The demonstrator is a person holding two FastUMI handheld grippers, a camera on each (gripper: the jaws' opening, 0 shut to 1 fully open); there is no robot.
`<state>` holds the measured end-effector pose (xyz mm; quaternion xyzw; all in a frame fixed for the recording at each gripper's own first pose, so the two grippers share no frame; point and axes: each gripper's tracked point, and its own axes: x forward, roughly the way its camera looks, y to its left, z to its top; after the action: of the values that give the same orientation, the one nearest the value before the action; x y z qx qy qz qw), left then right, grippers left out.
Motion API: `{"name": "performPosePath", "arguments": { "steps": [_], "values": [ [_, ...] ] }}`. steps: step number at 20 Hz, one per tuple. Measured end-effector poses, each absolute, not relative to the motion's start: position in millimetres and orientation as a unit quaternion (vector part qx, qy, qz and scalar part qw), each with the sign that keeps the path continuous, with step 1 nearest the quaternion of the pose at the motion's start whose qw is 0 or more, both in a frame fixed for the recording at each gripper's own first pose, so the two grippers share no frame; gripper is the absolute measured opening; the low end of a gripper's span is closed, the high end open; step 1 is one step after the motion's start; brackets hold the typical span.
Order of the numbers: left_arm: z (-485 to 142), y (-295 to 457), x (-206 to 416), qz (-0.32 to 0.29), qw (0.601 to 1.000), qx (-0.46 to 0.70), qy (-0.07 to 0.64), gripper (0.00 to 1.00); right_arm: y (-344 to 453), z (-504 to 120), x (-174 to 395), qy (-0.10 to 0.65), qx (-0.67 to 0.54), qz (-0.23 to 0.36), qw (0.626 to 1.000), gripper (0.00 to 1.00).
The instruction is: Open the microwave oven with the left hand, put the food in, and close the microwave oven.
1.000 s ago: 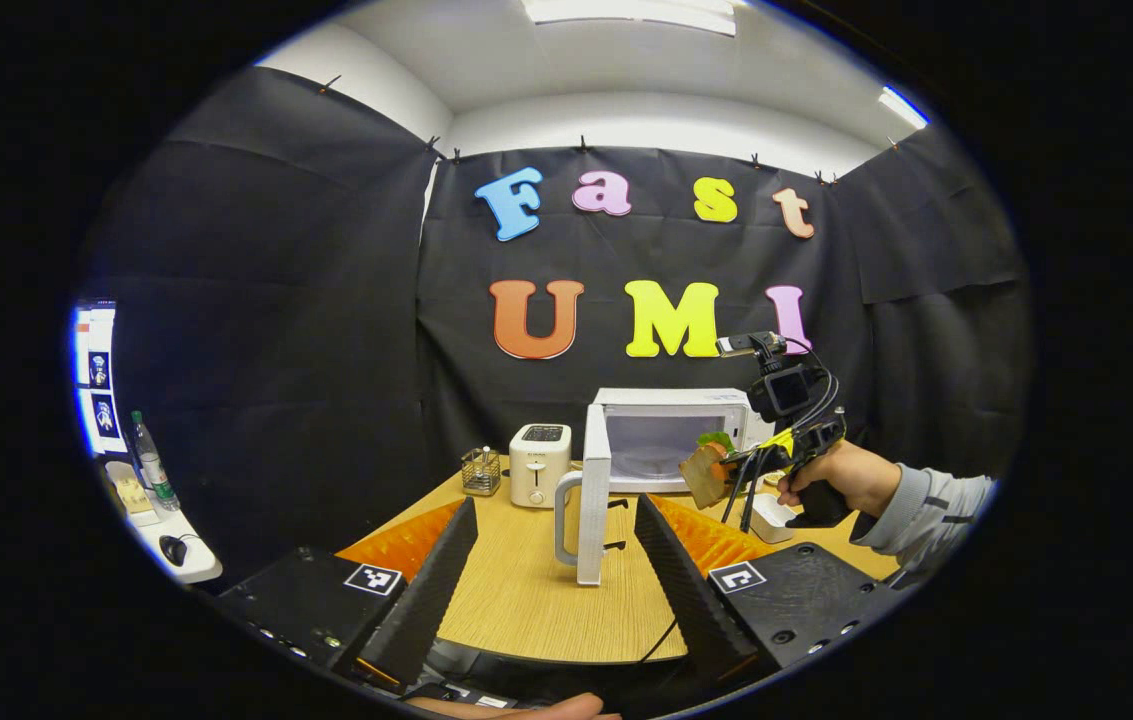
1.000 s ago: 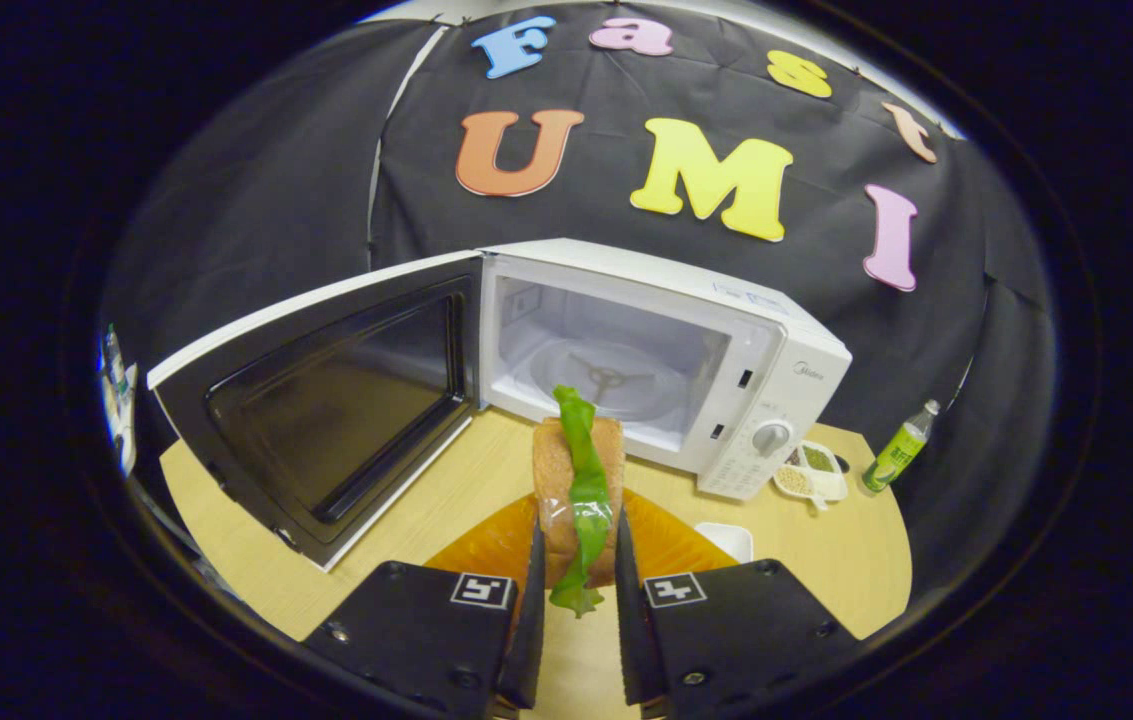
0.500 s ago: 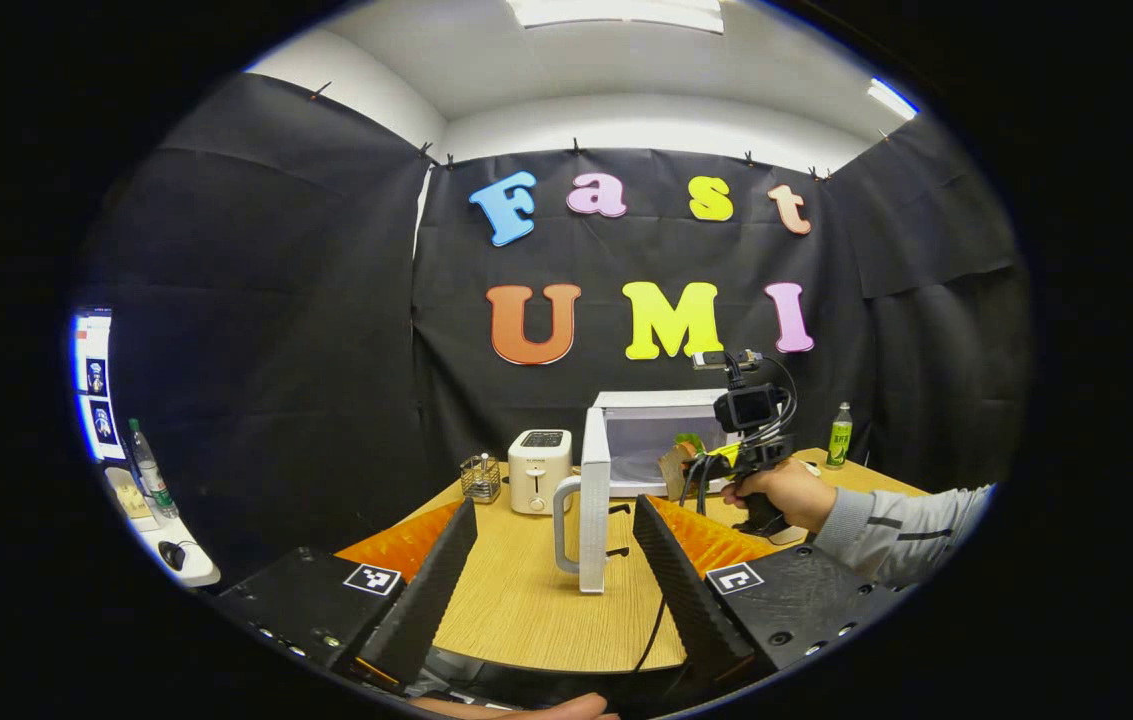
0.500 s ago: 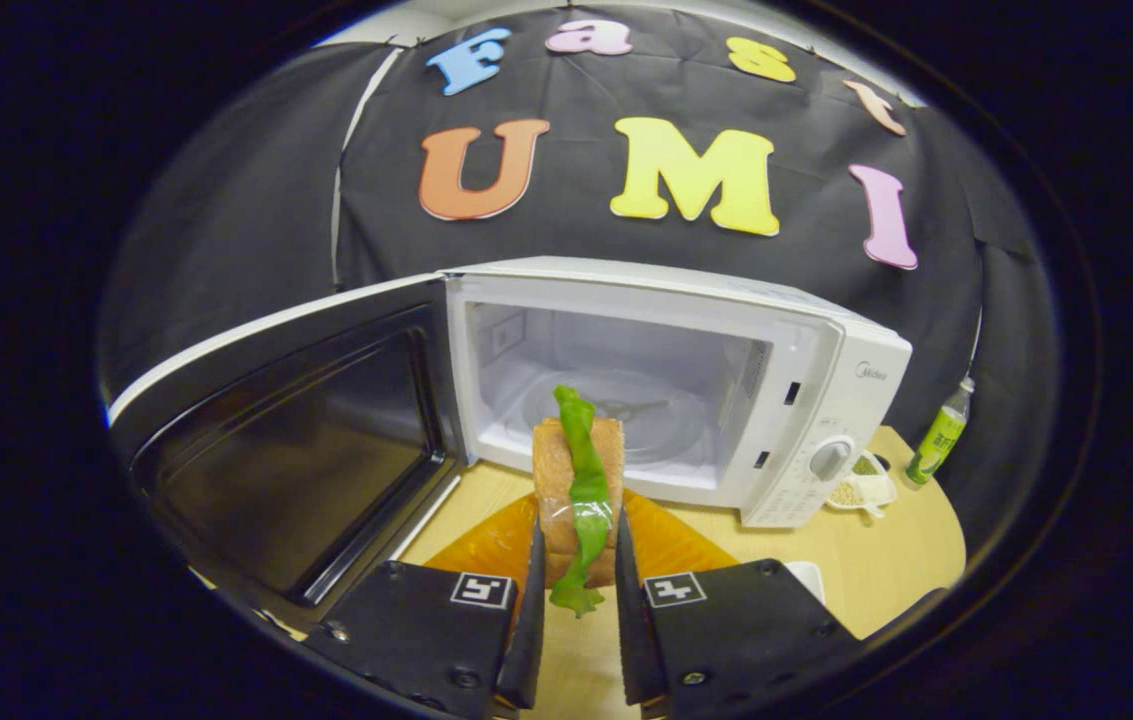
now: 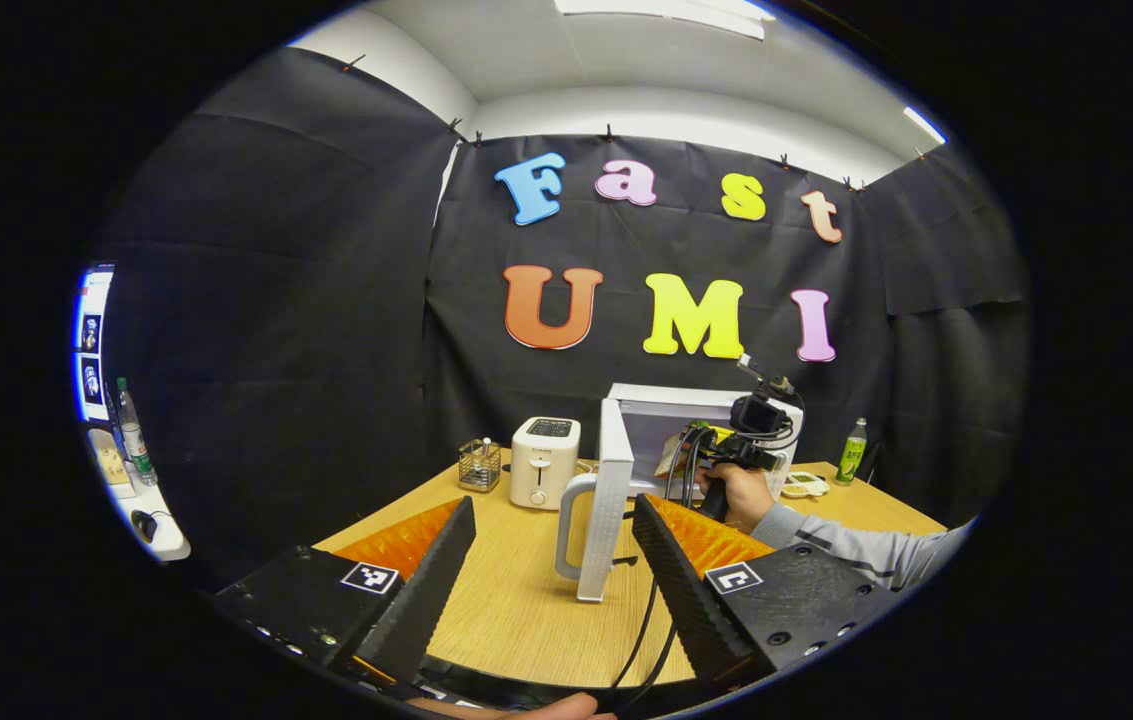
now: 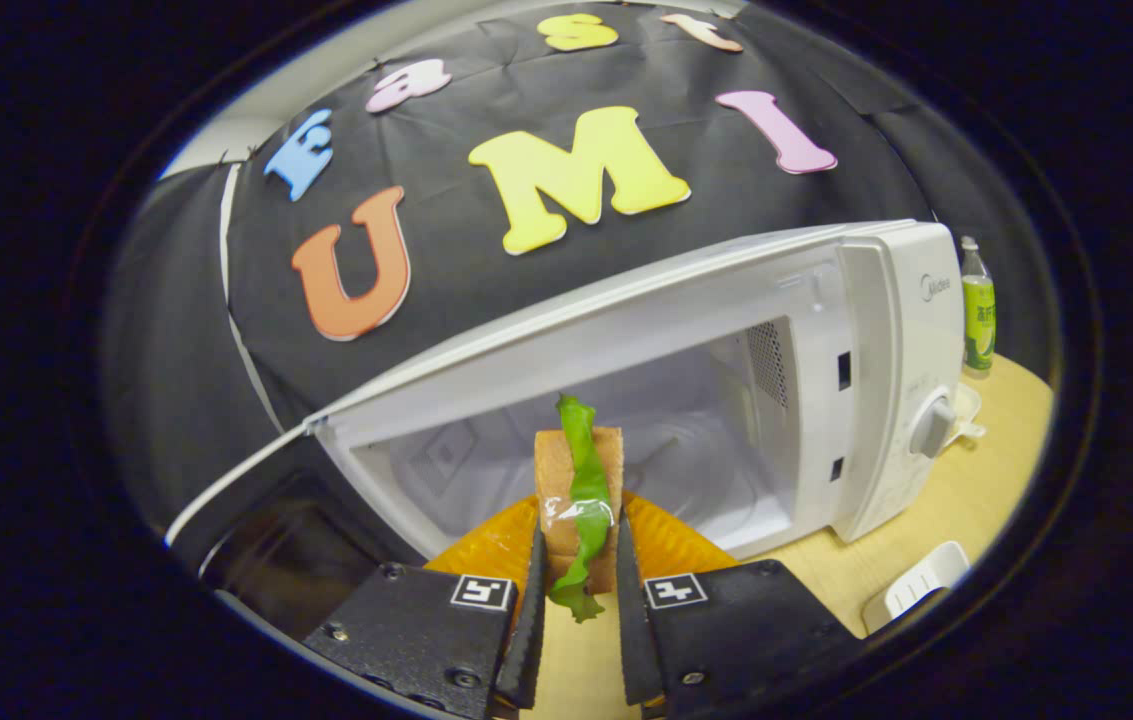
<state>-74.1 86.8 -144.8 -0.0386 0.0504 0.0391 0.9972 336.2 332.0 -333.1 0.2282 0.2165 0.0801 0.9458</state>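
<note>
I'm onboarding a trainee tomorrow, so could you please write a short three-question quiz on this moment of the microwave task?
1. True or false: the microwave door is closed.
2. What does the right gripper hold? A) a green bottle B) a sandwich C) a toaster
3. Fill in: the left gripper hangs open in front of the door's ____.

Key
1. False: the door stands open.
2. B: both fingers press the sandwich at the cavity's mouth.
3. Handle.
</note>
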Motion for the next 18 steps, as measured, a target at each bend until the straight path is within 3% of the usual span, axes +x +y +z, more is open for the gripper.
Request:
{"name": "performPosePath", "arguments": {
  "steps": [2,3,4,5,6,7,9,10,11,13,14,16,18],
  "values": [
    [-135.7,89.9,-71.7,0.041,0.998,-0.037,0.036,0.94,321.9,-350.3,357.3,0.221,0.236,0.055,0.945,0.35],
    [-132.5,91.3,-70.1,0.043,0.998,-0.036,0.030,0.94,322.5,-352.4,366.2,0.217,0.269,0.053,0.937,0.28],
    [-129.1,94.5,-70.0,0.048,0.998,-0.037,0.024,0.94,324.0,-354.5,372.5,0.220,0.300,0.052,0.927,0.29],
    [-125.6,96.6,-69.4,0.050,0.998,-0.038,0.017,0.94,321.7,-357.9,379.0,0.223,0.326,0.046,0.918,0.36],
    [-121.9,98.0,-69.3,0.052,0.998,-0.041,0.011,0.94,320.7,-362.9,387.0,0.224,0.347,0.040,0.910,0.29],
    [-120.2,99.7,-69.4,0.054,0.998,-0.044,0.008,0.94,318.8,-368.3,391.1,0.224,0.359,0.029,0.906,0.37],
    [-125.5,101.7,-71.6,0.059,0.997,-0.049,0.018,0.94,316.7,-380.9,394.5,0.216,0.368,-0.006,0.905,0.38],
    [-126.2,102.1,-73.7,0.062,0.997,-0.046,0.019,0.94,316.6,-385.1,392.0,0.218,0.352,-0.020,0.910,0.30],
    [-120.1,104.1,-76.2,0.067,0.997,-0.041,0.013,0.94,316.6,-385.9,391.8,0.210,0.343,-0.028,0.915,0.41],
    [-115.7,106.2,-78.9,0.073,0.997,-0.034,0.007,0.94,319.3,-388.6,394.9,0.205,0.317,-0.038,0.925,0.42],
    [-117.3,104.9,-79.4,0.073,0.997,-0.033,0.009,0.94,319.1,-388.6,396.8,0.202,0.300,-0.040,0.932,0.35],
    [-119.1,103.2,-80.2,0.071,0.997,-0.033,0.013,0.94,313.1,-394.8,396.1,0.202,0.250,-0.054,0.945,0.40],
    [-119.7,103.6,-80.3,0.071,0.997,-0.036,0.014,0.94,310.6,-400.7,395.1,0.208,0.226,-0.051,0.950,0.51]
  ]
}}
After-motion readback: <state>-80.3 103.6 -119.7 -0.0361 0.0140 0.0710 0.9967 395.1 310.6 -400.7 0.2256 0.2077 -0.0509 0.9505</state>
